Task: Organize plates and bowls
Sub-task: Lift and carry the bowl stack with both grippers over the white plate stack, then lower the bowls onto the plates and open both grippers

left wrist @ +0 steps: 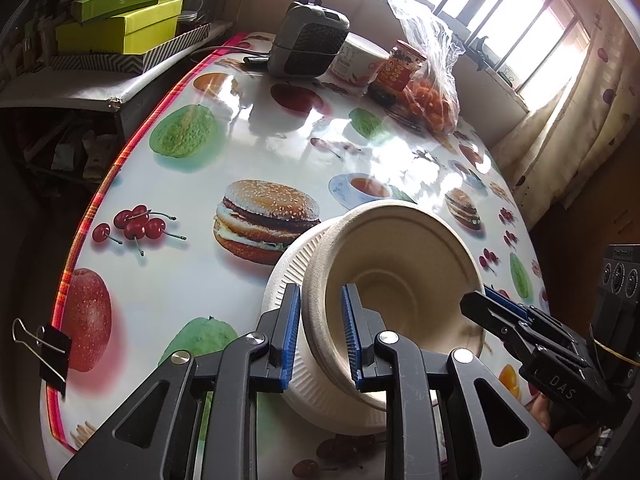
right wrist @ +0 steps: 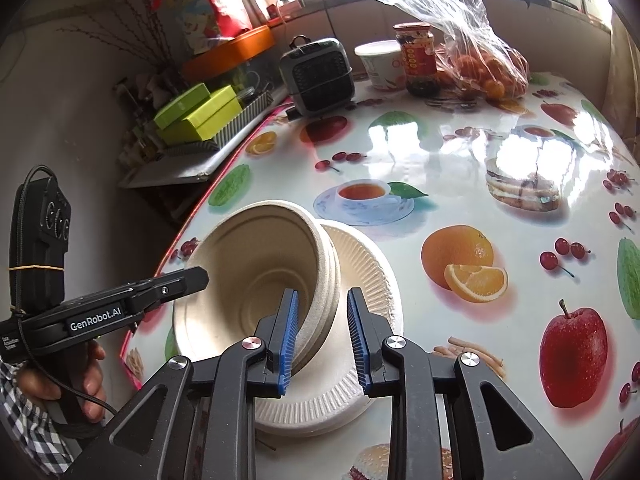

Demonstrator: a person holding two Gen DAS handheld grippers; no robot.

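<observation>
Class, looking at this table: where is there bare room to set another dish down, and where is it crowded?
Free: the wide tablecloth stretch between the bowl stack on the paper plates and the far row. Crowded: the far edge, with the small heater, white tub, jar and bagged oranges.

Home dining corner, lived-in and cluttered.
Worktop under glossy food-print oilcloth; small fan heater, sauce jar, bag of oranges, white tub at its far end; barred window with cherry-print curtain; lime-green boxes stacked on a side shelf.
</observation>
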